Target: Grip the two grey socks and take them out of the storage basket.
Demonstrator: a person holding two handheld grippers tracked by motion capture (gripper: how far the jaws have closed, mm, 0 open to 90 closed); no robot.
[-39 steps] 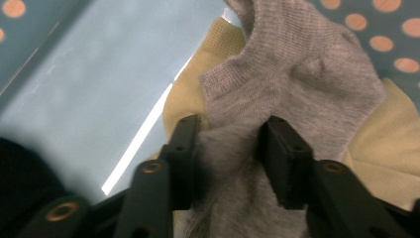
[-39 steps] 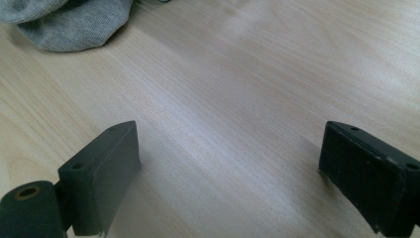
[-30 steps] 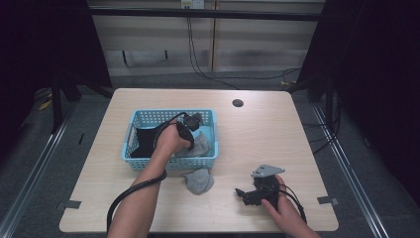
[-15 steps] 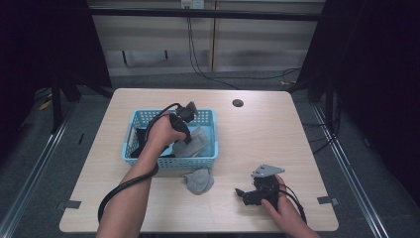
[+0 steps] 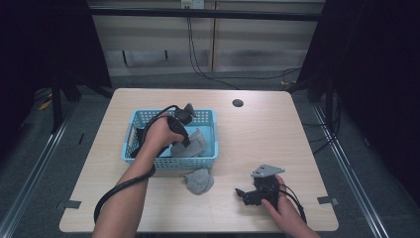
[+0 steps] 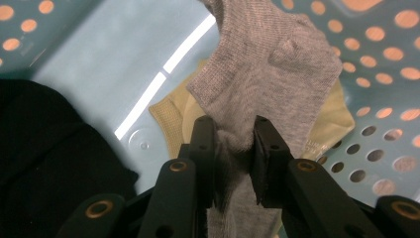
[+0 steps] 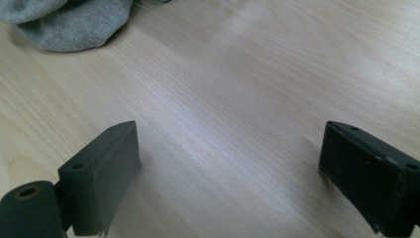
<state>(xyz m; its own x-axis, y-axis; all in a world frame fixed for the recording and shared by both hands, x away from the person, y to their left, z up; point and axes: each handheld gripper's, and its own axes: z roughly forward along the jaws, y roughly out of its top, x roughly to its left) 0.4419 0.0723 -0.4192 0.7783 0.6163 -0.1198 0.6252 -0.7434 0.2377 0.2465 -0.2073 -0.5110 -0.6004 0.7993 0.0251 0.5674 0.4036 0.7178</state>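
While the left gripper (image 6: 233, 148) reaches down into the blue basket (image 5: 208, 119), its jaws are pinching a grey sock (image 6: 267, 74). The sock sits right between the two black jaws, and most of it spreads out past their tips. Under the sock, just beyond the jaws, lies a pale yellow sock (image 6: 171, 116) on the basket floor. Off to the left of the jaws there is a black cloth (image 6: 49, 153), also in the basket. The grip is near one end of the grey sock, and I think that is so it can be lifted out alone without the yellow one coming too.

The right gripper (image 7: 228, 163) rests low on the tabletop (image 7: 257, 74), with its jaws spread wide and nothing between them. Far ahead of them and to their left lies another grey sock (image 7: 64, 25), bunched up on the wood, just outside the basket. It looks like socks are being taken out of the basket, and the right gripper waits there, out of the way.
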